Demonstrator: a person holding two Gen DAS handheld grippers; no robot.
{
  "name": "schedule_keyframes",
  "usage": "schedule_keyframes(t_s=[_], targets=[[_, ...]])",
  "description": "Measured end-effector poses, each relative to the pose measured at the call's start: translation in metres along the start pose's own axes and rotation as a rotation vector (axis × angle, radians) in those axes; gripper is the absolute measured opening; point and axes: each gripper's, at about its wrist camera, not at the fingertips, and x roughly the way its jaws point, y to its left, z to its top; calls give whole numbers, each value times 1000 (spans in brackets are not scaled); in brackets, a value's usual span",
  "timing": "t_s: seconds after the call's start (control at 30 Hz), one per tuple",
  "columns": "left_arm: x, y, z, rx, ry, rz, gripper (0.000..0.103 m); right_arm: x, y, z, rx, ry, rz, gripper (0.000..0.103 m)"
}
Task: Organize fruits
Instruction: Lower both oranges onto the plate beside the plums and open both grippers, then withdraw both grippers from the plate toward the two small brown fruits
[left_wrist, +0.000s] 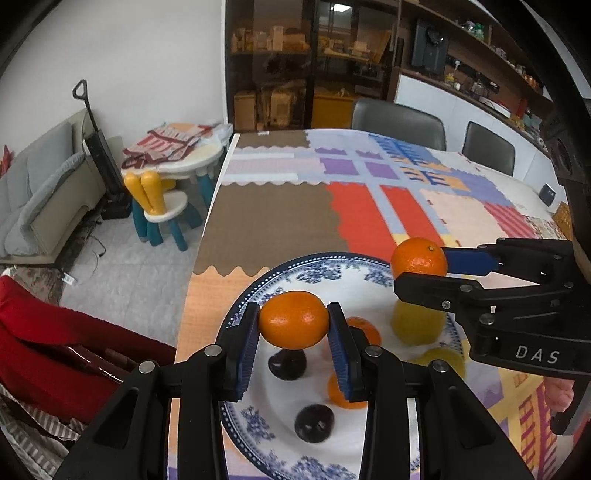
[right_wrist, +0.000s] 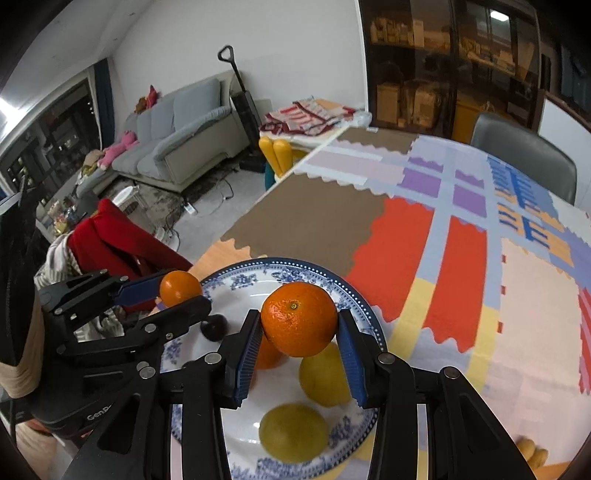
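Note:
A blue-and-white patterned plate (left_wrist: 314, 267) (right_wrist: 354, 299) sits near the table's left front edge. My left gripper (left_wrist: 293, 325) (right_wrist: 181, 293) is shut on an orange (left_wrist: 293, 319) (right_wrist: 179, 286) above the plate's near left part. Over the plate's right side my right gripper (right_wrist: 300, 325) (left_wrist: 421, 267) is shut on a second orange (right_wrist: 299, 317) (left_wrist: 419, 258). On the plate lie two dark plums (left_wrist: 314, 422) (left_wrist: 286, 363), two more oranges (left_wrist: 364, 328) (left_wrist: 341, 397) and two yellow lemons (right_wrist: 293, 432) (right_wrist: 323, 376).
A patchwork tablecloth (left_wrist: 369, 206) covers the table, which stretches far beyond the plate. A chair draped in red cloth (left_wrist: 55, 343) stands by the left table edge. Grey chairs (left_wrist: 399, 118) line the far side. A child's table and chair (left_wrist: 166, 184) stand on the floor.

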Motion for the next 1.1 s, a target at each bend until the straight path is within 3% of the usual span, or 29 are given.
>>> schedule_keyframes(t_s=[0.37,0.47,0.63,0.93,1.0,1.1], targets=[[27,11,6,-53,74,-27,37,35,-11,7,37,91,11,42],[25,11,7,-57,72,-18,48,38,-12,6,41,100,19,42],[16,8,7,-46,65,22,51,38,-14,2,56,115,31,43],[-30,-13,1,11,-18,101,59,-3,-11,-3,41,24,10,44],[-42,-20,0,28,-37,110,60,-18,-11,-5,42,-7,5,52],[-60,-31,-1,46,-71,113,62,-39,-11,-10,39,-57,-9,53]])
